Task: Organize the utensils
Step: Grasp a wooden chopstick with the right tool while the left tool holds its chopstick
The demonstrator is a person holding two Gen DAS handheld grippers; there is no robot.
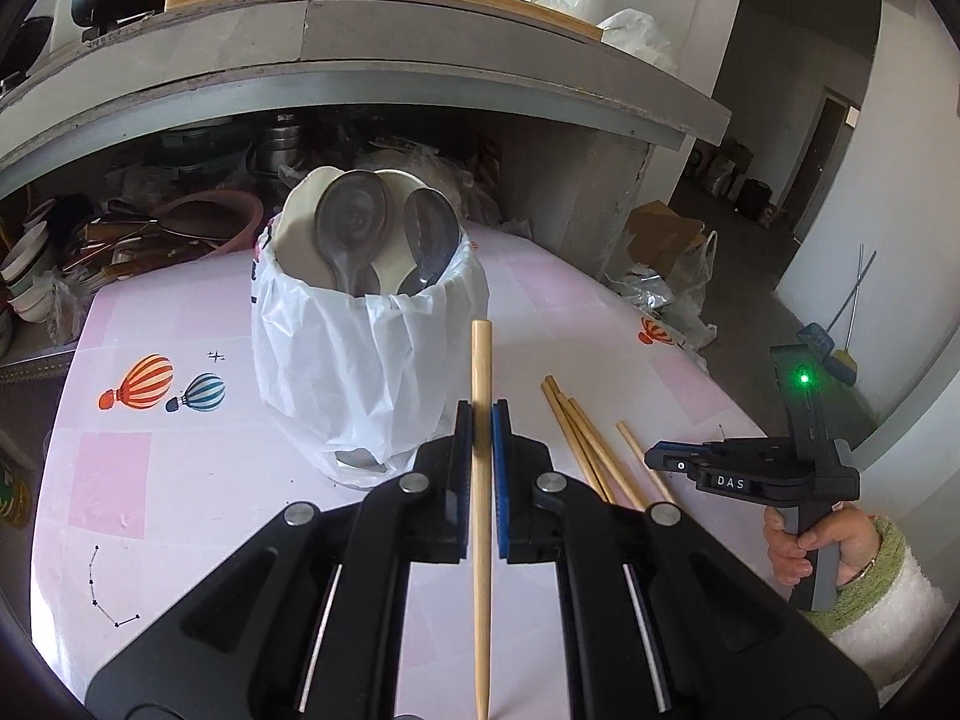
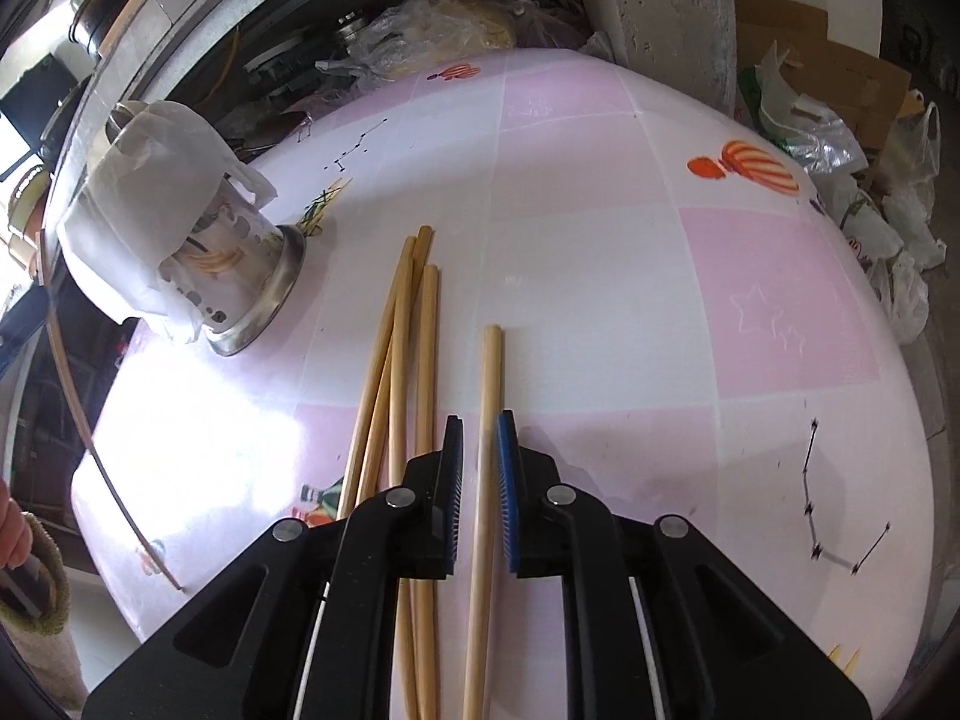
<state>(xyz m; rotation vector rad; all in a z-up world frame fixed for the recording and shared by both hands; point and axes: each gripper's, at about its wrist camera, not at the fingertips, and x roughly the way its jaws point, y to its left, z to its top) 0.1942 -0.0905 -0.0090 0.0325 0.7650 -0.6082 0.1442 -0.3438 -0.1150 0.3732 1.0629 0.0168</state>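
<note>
- "DAS" in white letters stands on the black body of the right gripper [image 1: 660, 461], seen from the left wrist near the table's right edge.
- No other text is legible.

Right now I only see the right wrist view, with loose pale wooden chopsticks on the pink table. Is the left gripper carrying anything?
Observer: Yes. The left gripper is shut on one pale wooden chopstick, held above the pink table.
Operator: What is inside the metal holder wrapped in a white plastic bag?
Observer: Two grey metal spoons stand bowl-up in it, with something white behind them.
Operator: Any chopsticks in it?
Observer: None show in the left wrist view.
</note>
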